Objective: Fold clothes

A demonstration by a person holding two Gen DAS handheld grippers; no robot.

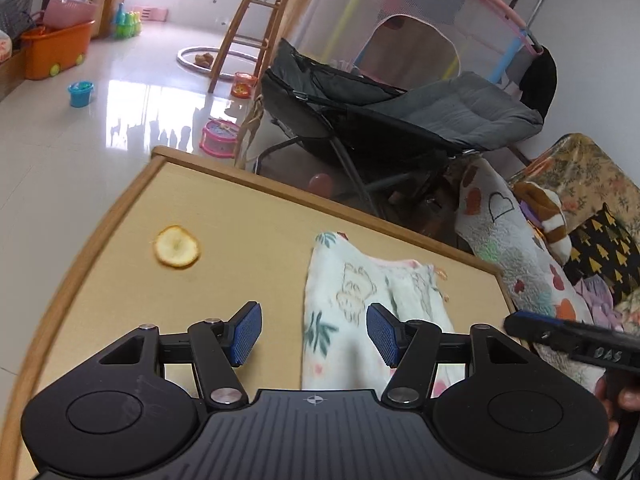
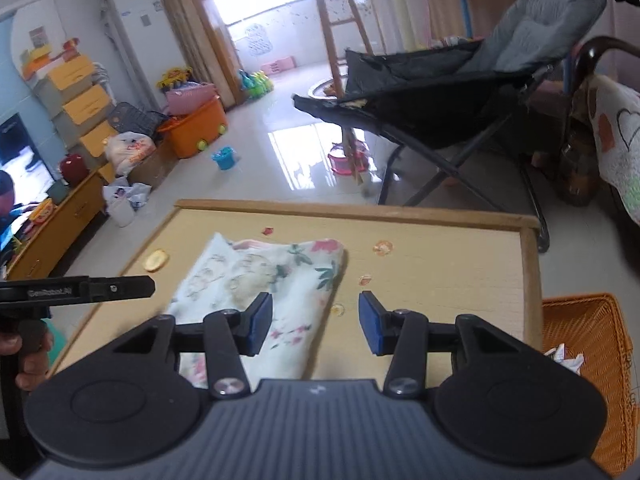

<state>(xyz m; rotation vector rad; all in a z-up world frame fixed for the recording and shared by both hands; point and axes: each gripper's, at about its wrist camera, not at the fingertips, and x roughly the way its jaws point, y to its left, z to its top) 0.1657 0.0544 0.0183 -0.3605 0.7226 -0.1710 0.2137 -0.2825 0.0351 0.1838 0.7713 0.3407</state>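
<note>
Cloth point(image 2: 264, 280): pale floral print, folded into a long packet, lying flat on the table point(image 2: 460, 272), toward its left half; looks finished or nearly so. Left gripper point(image 1: 314, 334): jaws partly apart, empty, over the cloth's left edge. Right gripper point(image 2: 316, 326): jaws partly apart, empty, at the cloth's right edge. Peel point(image 1: 177, 246): on bare tabletop, apart from the cloth. Basket point(image 2: 588, 320): orange, beside the table's right end, probably for folded pieces.
</note>
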